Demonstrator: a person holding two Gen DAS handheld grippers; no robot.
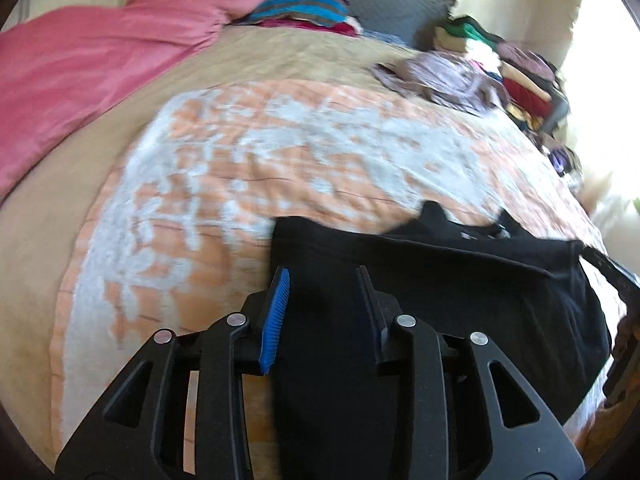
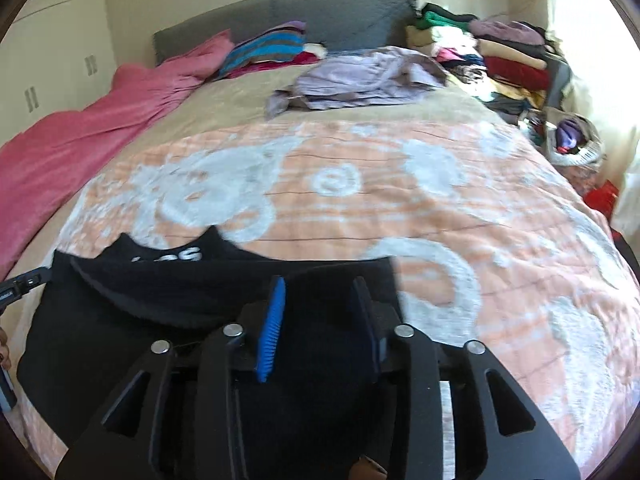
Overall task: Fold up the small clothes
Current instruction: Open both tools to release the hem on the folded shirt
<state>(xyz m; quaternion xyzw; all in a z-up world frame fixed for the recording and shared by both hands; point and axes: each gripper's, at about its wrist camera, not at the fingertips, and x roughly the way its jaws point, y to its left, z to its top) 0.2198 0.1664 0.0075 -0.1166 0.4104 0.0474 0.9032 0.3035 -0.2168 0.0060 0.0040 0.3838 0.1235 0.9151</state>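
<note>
The black garment (image 1: 440,280), with white lettering near its far edge, lies on the near edge of the bed, stretched sideways between the two grippers. The left gripper (image 1: 324,280) stands over its left end and the right gripper (image 2: 320,292) over its right end. Each has its jaws partly spread, with black cloth between the blue pads (image 1: 276,312); whether they pinch it I cannot tell.

To fold well, I judge both ends should be carried level and together, the cloth kept taut, then laid flat so the edges meet.

The garment rests on an orange-and-white patterned blanket (image 2: 400,208) over a beige cover. Farther off lie a pink blanket (image 2: 100,132), a crumpled lilac garment (image 2: 360,76), stacked clothes (image 2: 500,64) at the far right corner and a grey headboard (image 2: 340,16).
</note>
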